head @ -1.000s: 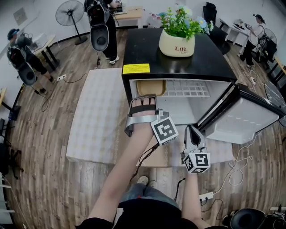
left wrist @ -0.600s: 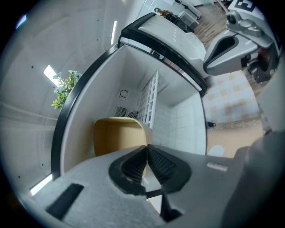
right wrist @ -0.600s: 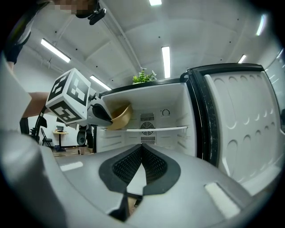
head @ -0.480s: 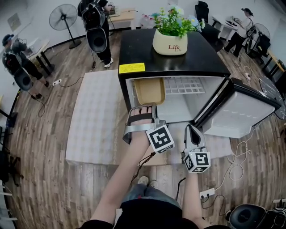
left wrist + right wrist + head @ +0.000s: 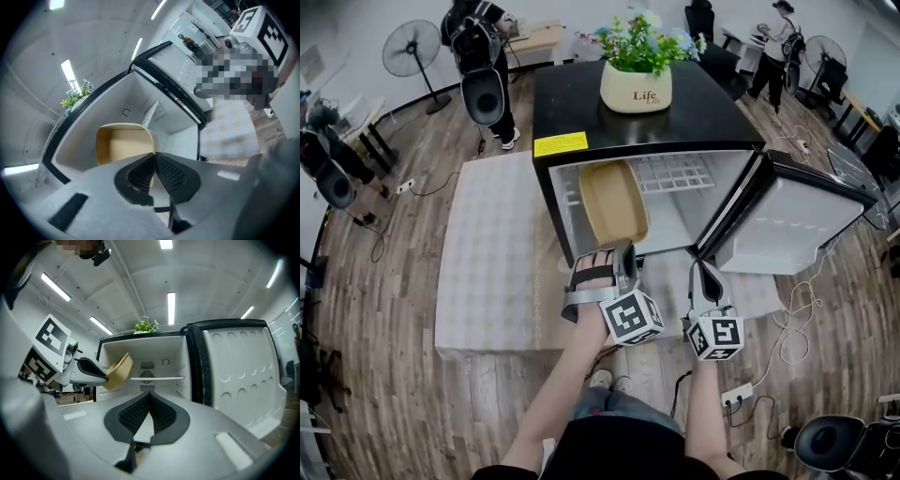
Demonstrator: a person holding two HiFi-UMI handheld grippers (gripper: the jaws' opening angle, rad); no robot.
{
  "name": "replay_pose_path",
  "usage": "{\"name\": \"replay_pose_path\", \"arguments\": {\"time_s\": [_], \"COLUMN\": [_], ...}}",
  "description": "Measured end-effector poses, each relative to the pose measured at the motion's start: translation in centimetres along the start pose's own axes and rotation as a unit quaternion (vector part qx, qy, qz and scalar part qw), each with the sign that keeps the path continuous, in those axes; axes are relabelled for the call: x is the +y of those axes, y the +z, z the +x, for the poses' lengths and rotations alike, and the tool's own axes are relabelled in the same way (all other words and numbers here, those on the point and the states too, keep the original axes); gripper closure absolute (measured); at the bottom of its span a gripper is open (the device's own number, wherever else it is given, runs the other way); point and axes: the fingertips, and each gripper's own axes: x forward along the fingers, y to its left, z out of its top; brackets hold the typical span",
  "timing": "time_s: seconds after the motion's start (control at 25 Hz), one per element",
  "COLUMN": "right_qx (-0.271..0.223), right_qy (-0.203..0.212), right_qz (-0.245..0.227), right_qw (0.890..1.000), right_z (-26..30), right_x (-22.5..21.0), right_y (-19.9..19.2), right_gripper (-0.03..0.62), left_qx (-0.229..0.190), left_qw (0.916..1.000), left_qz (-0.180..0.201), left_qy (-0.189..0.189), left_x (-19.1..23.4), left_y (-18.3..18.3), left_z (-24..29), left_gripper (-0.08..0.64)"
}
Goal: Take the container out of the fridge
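Note:
A tan rectangular container (image 5: 614, 200) sticks out of the open black fridge (image 5: 581, 108) at its left side, tilted, with its open top towards me. My left gripper (image 5: 625, 251) is shut on the container's near rim; in the left gripper view the pads (image 5: 140, 173) pinch that rim and the container (image 5: 123, 143) fills the space ahead. From the right gripper view, the container (image 5: 118, 371) hangs slanted from the left gripper (image 5: 89, 369) before the fridge opening. My right gripper (image 5: 703, 272) hovers in front of the fridge, shut and empty, its jaws (image 5: 149, 397) meeting at the tip.
The fridge door (image 5: 787, 225) stands swung open to the right. A flower pot (image 5: 636, 87) sits on the fridge top. A wire shelf (image 5: 675, 173) crosses the inside. A pale mat (image 5: 487, 244) covers the floor at left. People (image 5: 478, 56) and a fan (image 5: 403, 47) stand behind.
The left gripper has drawn back towards me and lower, pulling the container out of the fridge and tilting it. The right gripper has shifted only slightly.

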Motion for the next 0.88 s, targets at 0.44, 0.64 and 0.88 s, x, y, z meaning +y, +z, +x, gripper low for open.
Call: {"name": "replay_pose_path", "arguments": {"time_s": [0.44, 0.64, 0.88], "right_qx": [-0.011, -0.020, -0.030], "right_qy": [-0.029, -0.039, -0.045], "right_qz": [-0.010, -0.007, -0.009], "right_qw": [0.999, 0.999, 0.999], "right_z": [-1.6, -2.1, -2.5], "right_x": [-1.0, -1.5, -1.9], "right_y": [1.4, 1.9, 2.0], "right_gripper": [0.584, 0.584, 0.584], "left_qx": [-0.186, -0.256, -0.286], "left_qw": [0.9631, 0.9157, 0.8777], "left_qz": [-0.192, -0.308, -0.382], "left_qy": [0.027, 0.029, 0.047], "left_x": [0.1, 0.7, 2.2], "left_y": [2.9, 2.9, 1.8], "left_z": [-4.4, -6.8, -7.9], "left_gripper": [0.545, 0.545, 0.546]}}
